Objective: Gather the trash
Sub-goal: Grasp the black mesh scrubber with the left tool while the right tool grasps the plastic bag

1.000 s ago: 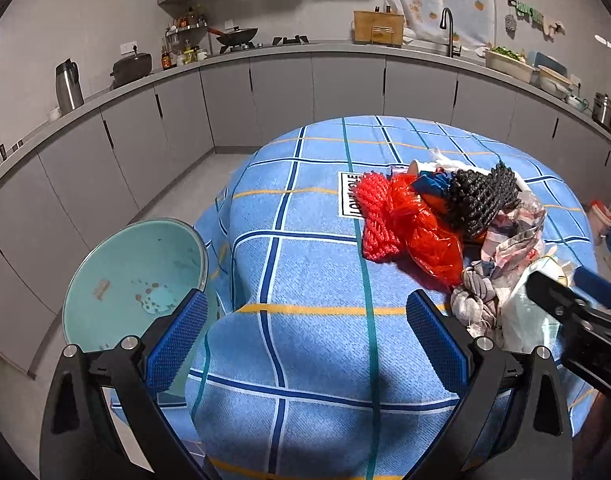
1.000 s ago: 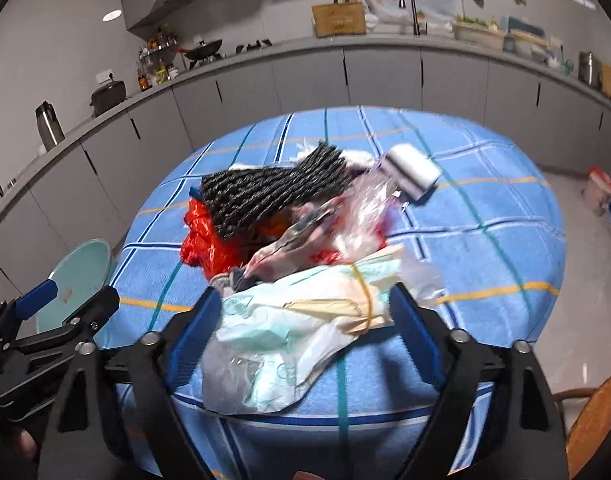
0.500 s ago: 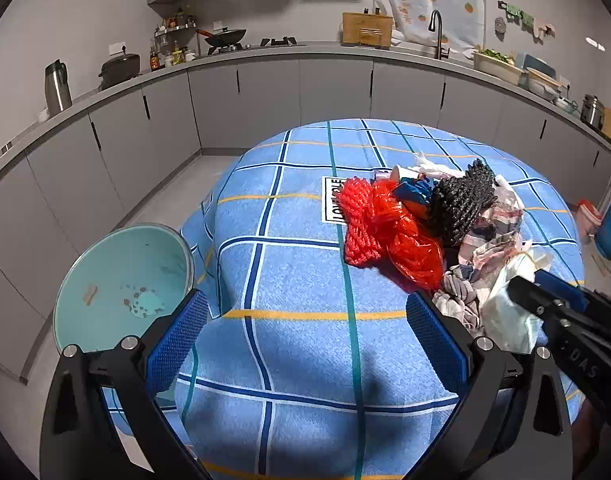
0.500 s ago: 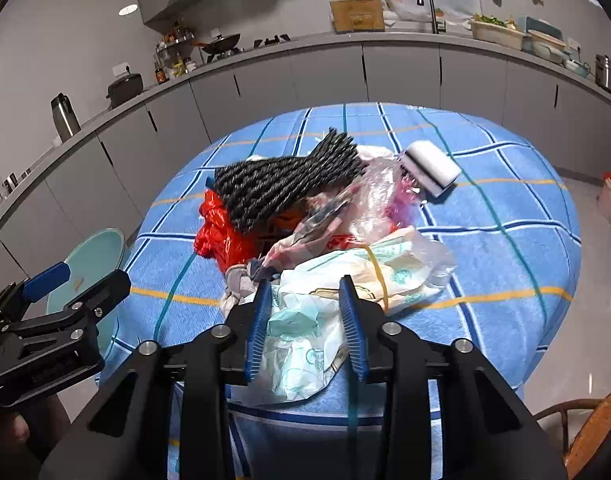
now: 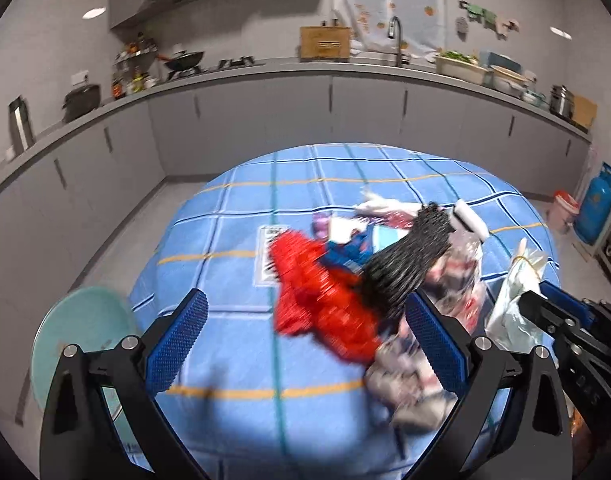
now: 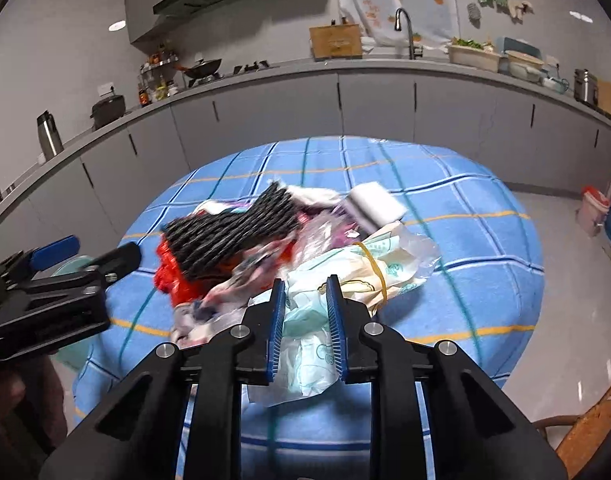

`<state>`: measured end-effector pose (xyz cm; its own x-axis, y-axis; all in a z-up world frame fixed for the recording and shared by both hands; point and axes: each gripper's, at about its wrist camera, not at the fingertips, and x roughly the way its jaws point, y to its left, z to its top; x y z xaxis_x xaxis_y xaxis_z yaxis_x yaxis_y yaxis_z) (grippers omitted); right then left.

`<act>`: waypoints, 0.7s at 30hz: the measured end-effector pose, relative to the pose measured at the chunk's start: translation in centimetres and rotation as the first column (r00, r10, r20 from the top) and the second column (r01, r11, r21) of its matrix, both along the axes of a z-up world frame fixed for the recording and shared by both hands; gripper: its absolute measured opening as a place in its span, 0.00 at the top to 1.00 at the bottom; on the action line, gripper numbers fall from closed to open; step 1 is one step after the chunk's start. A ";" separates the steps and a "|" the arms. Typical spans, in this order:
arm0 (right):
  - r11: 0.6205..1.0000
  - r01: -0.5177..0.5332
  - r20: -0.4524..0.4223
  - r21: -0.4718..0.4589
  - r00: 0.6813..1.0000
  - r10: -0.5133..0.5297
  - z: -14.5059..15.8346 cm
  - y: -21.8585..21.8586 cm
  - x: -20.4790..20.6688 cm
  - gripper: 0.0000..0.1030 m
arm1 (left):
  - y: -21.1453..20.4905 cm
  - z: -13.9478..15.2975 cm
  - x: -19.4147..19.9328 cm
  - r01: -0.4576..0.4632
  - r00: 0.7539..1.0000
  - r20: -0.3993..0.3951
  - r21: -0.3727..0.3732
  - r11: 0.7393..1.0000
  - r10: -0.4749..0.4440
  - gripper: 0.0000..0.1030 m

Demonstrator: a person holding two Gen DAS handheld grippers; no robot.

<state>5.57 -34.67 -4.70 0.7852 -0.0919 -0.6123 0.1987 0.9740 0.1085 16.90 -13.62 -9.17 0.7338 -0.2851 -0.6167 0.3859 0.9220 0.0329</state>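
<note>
On the blue-checked bench (image 6: pixel 485 240) the right gripper (image 6: pixel 304 322) has its fingers pinched narrow on the pale plastic bag (image 6: pixel 345 276) at the trash pile's (image 6: pixel 241 248) near edge, the left gripper (image 5: pixel 301 344) gaping wide and empty, so thin film may slip free or drag neighbouring scraps off the bench.

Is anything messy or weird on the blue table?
Yes: a jumbled trash pile sits on the tablecloth. The right tongs pinch a crumpled plastic bag from it.
</note>
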 end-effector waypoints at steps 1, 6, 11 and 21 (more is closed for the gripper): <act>1.000 0.005 0.004 -0.002 1.000 -0.005 0.0 -0.3 0.0 0.79 | -0.9 -0.3 0.7 0.018 1.000 -0.019 -0.001 1.000 -0.018 0.09; 1.000 0.021 0.002 -0.003 1.000 -0.021 -0.7 -1.6 0.5 0.79 | -3.5 -1.3 2.4 0.058 0.997 -0.060 -0.005 0.998 -0.058 0.24; 0.999 0.033 0.001 0.017 0.999 -0.033 -1.6 -2.5 0.8 0.79 | -5.7 -2.1 2.4 0.132 0.989 -0.073 0.005 0.991 -0.132 0.56; 0.999 0.038 0.046 -0.008 0.998 -0.038 -0.5 -2.4 -0.1 0.79 | -5.1 0.1 0.0 0.205 0.978 -0.021 -0.072 0.976 -0.207 0.89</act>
<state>5.50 -37.04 -5.23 0.8083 -0.1272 -0.5748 0.2303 0.9669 0.1099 16.94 -18.73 -9.04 0.6375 -0.4714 -0.6094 0.5678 0.8221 -0.0419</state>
